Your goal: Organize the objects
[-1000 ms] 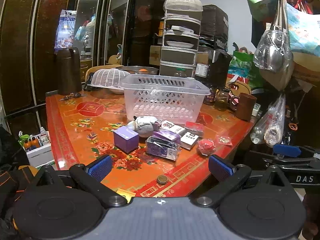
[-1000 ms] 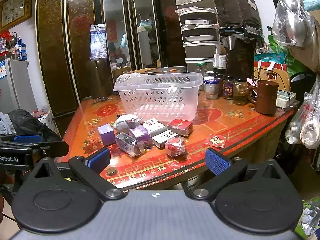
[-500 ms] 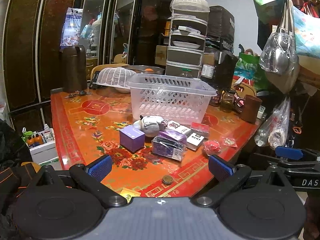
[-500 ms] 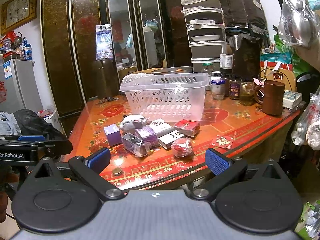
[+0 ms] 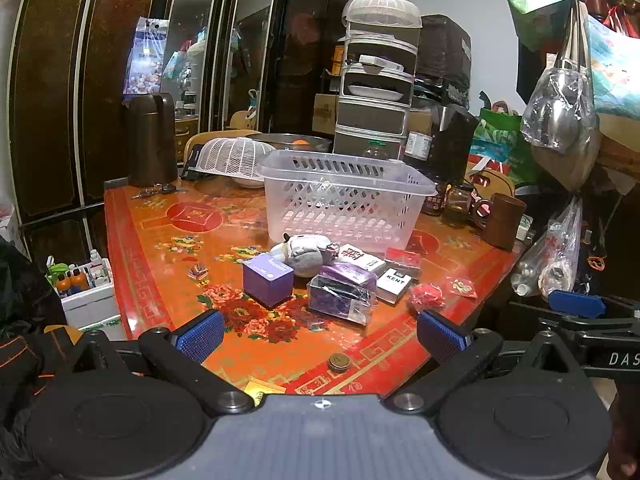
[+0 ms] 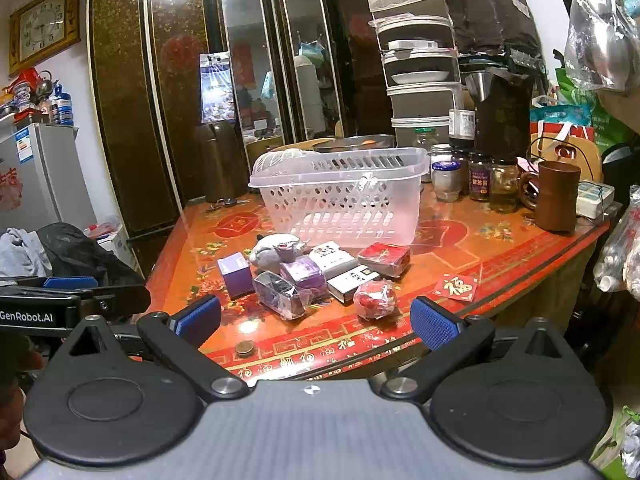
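A clear plastic basket (image 5: 344, 200) (image 6: 340, 200) stands empty on the red patterned table (image 5: 168, 240) (image 6: 500, 248). In front of it lies a cluster: a purple box (image 5: 267, 283) (image 6: 235, 275), a grey plush toy (image 5: 304, 251) (image 6: 276, 249), a clear-wrapped purple pack (image 5: 340, 299) (image 6: 280, 292), a white KENT pack (image 5: 394, 283) (image 6: 354, 280), a dark red box (image 6: 385, 258), a red wrapped ball (image 5: 429, 297) (image 6: 375, 298). My left gripper (image 5: 320, 334) and right gripper (image 6: 316, 322) are both open and empty, at the table's near edge, short of the cluster.
A coin (image 5: 338, 361) (image 6: 244, 347) lies near the front edge. A red paper square (image 6: 456, 286), jars (image 6: 478, 178) and a brown mug (image 6: 557, 196) stand to the right. A white mesh cover (image 5: 234, 158) and brown thermos (image 5: 151, 140) stand behind. Bags hang at right (image 5: 560, 116).
Both grippers have moved slightly closer to the table and the views have shifted a little; the objects sit larger in view. Nothing was taken hold of.
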`<state>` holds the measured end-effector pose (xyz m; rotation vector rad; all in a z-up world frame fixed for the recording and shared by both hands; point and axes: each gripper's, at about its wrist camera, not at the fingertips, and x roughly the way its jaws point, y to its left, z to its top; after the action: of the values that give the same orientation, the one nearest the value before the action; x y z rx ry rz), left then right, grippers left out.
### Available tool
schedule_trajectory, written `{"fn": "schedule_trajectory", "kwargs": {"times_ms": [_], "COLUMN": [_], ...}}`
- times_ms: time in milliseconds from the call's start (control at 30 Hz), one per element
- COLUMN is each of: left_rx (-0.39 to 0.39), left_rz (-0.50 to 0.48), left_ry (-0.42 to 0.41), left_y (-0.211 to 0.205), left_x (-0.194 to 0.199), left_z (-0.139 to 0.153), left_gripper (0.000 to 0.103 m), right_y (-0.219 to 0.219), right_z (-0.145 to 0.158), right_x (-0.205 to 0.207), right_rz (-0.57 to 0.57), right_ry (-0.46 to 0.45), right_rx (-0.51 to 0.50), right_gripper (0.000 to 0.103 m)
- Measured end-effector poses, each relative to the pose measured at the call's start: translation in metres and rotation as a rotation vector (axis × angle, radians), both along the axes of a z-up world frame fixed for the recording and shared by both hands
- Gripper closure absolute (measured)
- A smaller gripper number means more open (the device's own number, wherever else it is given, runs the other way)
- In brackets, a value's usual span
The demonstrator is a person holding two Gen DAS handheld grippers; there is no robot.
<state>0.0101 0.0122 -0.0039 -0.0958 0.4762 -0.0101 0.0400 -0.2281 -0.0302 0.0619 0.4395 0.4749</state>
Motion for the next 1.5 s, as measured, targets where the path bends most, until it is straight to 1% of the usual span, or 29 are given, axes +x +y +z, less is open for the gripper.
{"fn": "schedule_trajectory", "kwargs": {"times_ms": [267,800,1133,1267,1433,1500], "left_rx": [-0.007,-0.013,-0.022,-0.026,-0.032,-0.031], "left_rz": [0.011,0.016,0.015,0.013,0.016,0.020], "left_ry": [0.003,0.010,0.012,0.012,0.013,0.011], "left_y": [0.0014,0.0043,0.0047,0.0054,0.0072,0.0079], "left_x": [0.0004,0.0043,0.0050,0.0056,0.0065,0.0066], "left_z": [-0.0009,-0.0047,-0.0070,-0.0075,-0.0083,-0.0088], "left_gripper": [0.000,0.000,0.000,0.000,0.000,0.000], "right_y": [0.0020,0.0022,0.0034,0.0035,0.0037,0.0066], "right_z": [-0.0003,-0.0046,-0.0057,-0.0061,-0.0050,-0.0051], "right_x": [0.0008,0.0054,0.0048,0.0066,0.0058,0.0054], "right_rz": [0.026,0.021,0.003,-0.025,-0.044,-0.056], "right_ry": [-0.014,-0.011,-0.017,-0.010,-0.026,-0.030], "right_rx": [0.002,0.010,-0.003,-0.016,-0.025,-0.044], "right_gripper": [0.000,0.000,0.000,0.000,0.000,0.000]}}
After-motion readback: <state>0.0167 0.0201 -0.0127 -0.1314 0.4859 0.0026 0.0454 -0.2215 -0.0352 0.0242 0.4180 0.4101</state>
